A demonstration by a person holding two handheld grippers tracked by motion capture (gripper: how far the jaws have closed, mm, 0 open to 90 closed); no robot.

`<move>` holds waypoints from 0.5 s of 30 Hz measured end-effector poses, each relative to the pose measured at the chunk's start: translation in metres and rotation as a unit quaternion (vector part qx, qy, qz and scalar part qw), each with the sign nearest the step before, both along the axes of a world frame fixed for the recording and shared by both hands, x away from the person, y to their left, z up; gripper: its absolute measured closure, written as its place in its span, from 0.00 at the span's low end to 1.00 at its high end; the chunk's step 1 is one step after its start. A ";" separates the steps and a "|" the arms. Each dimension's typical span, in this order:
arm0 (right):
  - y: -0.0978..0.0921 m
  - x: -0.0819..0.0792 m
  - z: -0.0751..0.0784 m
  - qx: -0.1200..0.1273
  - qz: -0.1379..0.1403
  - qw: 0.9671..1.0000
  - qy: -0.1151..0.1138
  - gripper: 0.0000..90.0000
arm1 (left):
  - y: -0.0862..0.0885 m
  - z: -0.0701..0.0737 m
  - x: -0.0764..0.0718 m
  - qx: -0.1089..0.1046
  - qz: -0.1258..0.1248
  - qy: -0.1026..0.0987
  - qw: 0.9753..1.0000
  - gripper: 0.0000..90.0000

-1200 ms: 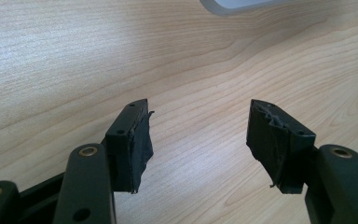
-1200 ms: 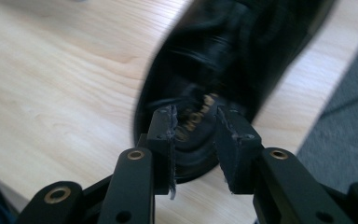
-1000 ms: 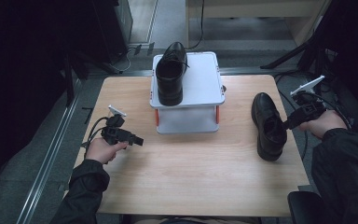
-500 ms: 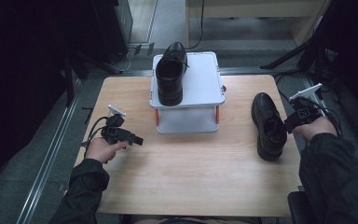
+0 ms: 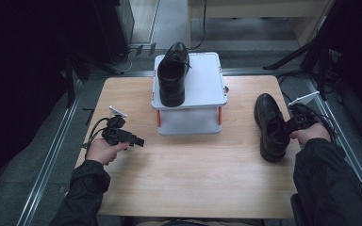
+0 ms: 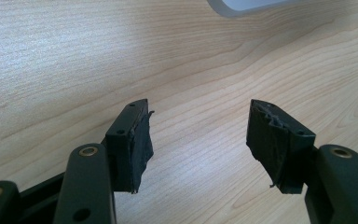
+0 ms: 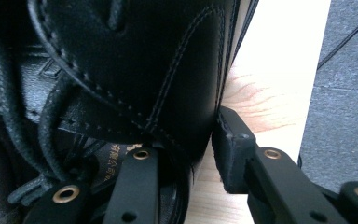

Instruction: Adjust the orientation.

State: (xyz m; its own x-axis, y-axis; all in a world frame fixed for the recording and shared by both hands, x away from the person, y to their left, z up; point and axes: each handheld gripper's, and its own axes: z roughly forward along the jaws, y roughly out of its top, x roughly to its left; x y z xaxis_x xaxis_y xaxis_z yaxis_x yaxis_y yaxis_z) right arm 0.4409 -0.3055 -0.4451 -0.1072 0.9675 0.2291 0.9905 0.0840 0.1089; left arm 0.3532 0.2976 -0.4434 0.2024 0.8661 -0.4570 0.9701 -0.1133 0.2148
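Nearest to us, our left gripper (image 5: 139, 141) hangs just over the bare wooden table (image 5: 188, 183), its jaws standing wide apart with nothing between them; in the left gripper view only wood grain lies under the pads (image 6: 135, 144), and the corner of the white stand (image 6: 247, 5) sits ahead of them.

Our right gripper (image 5: 283, 129) is at the black shoe on the table (image 5: 269, 127). In the right gripper view one jaw is inside the shoe's opening (image 7: 121, 93) and the other presses against the outside of its leather wall, so the jaws straddle the side of the shoe and are closed on it. The shoe rests on the wood, touching the gripper, its toe pointing away from us.

Farther off, ahead of and between the two grippers, stands the two-level white stand (image 5: 207, 89), and on its top a second black shoe (image 5: 172, 75) lies, well apart from both grippers.
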 end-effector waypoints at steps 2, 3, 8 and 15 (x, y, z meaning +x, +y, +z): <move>-0.001 0.000 0.000 0.005 -0.009 1.000 0.004 0.85 | 0.000 0.000 0.000 -0.001 0.002 0.001 1.000 0.44; -0.001 0.000 0.000 0.005 -0.009 1.000 0.004 0.85 | 0.000 0.000 0.000 -0.001 0.001 0.001 1.000 0.44; 0.001 0.004 0.001 -0.004 -0.016 1.000 0.022 0.88 | -0.002 0.000 0.000 0.003 -0.001 -0.003 1.000 0.44; 0.001 0.007 0.002 -0.005 -0.029 0.999 0.035 0.91 | -0.002 0.000 0.000 0.008 -0.002 -0.004 1.000 0.44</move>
State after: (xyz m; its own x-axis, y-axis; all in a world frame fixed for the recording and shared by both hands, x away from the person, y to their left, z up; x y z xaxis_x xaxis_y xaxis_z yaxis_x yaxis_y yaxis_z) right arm 0.4476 -0.3044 -0.4429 -0.0356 0.9739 0.2241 0.9988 0.0275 0.0395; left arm 0.3535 0.2956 -0.4434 0.2095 0.8728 -0.4409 0.9678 -0.1208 0.2207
